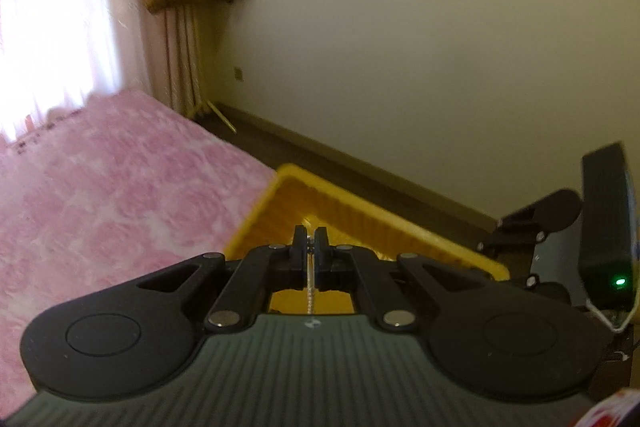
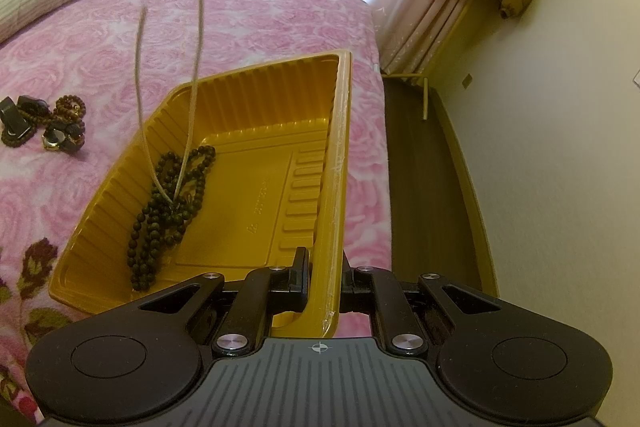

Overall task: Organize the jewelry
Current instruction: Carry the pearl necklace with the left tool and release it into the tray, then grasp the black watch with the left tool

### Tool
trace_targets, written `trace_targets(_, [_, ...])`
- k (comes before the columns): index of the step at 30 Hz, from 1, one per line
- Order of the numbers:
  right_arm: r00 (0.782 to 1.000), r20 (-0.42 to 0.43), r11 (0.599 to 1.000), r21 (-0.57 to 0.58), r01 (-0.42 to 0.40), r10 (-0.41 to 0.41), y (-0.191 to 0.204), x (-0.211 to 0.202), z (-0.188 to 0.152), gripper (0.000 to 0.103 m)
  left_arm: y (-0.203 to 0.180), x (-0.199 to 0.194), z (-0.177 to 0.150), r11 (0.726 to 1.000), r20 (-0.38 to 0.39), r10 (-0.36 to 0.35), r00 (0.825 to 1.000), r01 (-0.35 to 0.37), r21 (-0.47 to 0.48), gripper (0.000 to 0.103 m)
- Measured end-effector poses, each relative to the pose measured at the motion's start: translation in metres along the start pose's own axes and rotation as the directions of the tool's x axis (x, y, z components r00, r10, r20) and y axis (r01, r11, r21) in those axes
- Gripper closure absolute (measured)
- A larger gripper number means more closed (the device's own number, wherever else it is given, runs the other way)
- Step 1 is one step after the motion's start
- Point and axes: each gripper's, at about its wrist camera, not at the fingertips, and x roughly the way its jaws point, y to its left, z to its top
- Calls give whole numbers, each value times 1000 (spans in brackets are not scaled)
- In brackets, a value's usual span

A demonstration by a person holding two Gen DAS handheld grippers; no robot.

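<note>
Left wrist view: the left tool (image 1: 311, 239) was clamped tight on a thin silver chain (image 1: 309, 287) above the yellow tray (image 1: 360, 211).

Right wrist view: the right tool (image 2: 325, 269) gripped the tray's rim; dark beads (image 2: 168, 211) lay inside, more jewelry (image 2: 44, 127) on the pink bed (image 2: 260, 15).

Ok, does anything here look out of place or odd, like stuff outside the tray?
Yes. A small pile of beaded bracelets and dark pieces lies loose on the pink bedspread, outside the yellow tray. In the tray, the dark bead necklace sits bunched against one wall, with a thin silver chain dangling onto it.
</note>
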Motion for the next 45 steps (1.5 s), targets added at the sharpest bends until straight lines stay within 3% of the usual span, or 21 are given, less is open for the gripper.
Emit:
trace_targets(13, [1000,4,1000,3,-2,2,-1,-1,0,92,-3,25,-8,999,-65,-30,997,29,-17,100])
trace_targets(17, [1000,2,1000,4,-2,2,-1,-1,-1,92,2,23,-8,999,-59,-24,998,23,-28,87])
trace_targets(23, [1000,4,1000,6,-4,4,-1,-2,0,92,22,7,-15,997,-42,14,999,-17,-70,86])
trace_targets(28, [1000,4,1000,7,-4,4,-1,-2,-1,92,60,-24,-35,984,-31,102,994,-105,-143,83])
trace_targets(33, [1000,3,1000,7,-2,2,-2,-1,-1,92,103,-63,-72,946,-52,232,971,-238,-219,83])
trace_targets(39, [1000,2,1000,5,-1,1,-1,-2,-1,92,138,-101,-123,873,-98,387,917,-398,-280,80])
trace_targets(45, [1000,-1,1000,9,0,0,-2,-1,-3,92,159,-121,-181,787,-155,467,870,-490,-375,77])
